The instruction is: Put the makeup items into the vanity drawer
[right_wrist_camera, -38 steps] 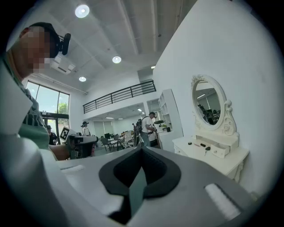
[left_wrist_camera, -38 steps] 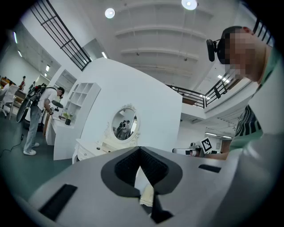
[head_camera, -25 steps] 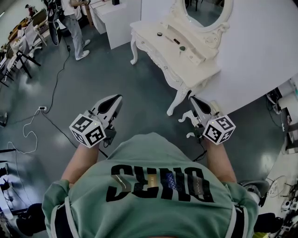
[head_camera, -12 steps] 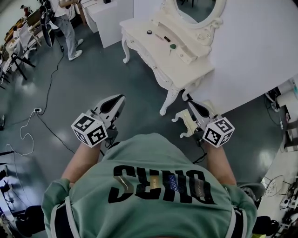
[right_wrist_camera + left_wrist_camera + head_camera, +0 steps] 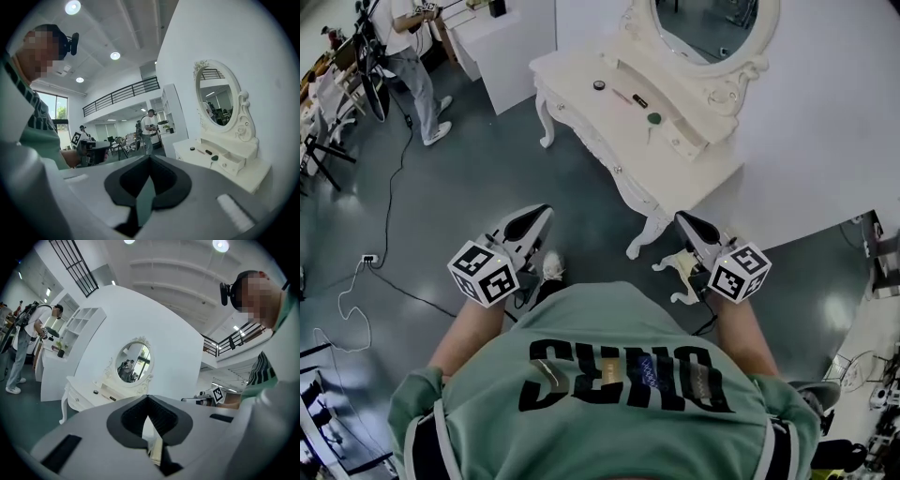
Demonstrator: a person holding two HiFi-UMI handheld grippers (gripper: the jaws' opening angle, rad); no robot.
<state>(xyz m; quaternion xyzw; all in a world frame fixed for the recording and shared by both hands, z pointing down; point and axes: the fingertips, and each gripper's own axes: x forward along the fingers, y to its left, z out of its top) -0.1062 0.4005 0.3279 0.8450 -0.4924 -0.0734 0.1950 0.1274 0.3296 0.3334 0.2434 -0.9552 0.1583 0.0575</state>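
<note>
My left gripper (image 5: 540, 214) has its fingers clenched on nothing. Well ahead of them, on the vanity (image 5: 572, 75) worktop, lie a dark pot (image 5: 599, 85), a thin stick (image 5: 623, 95), a dark tube (image 5: 640, 100) and a green disc (image 5: 654, 118). I judge all four light, hard and slick. I'd take the pot and disc across their rims, the stick and tube mid-length. My right gripper (image 5: 684, 221) is clenched too, and empty. No label on the items is legible, and the print on my shirt (image 5: 609, 314) is upside down and unclear.

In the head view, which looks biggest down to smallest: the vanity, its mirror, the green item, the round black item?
1. vanity
2. mirror
3. green item and round black item: both tiny specks, too alike to rank.
</note>
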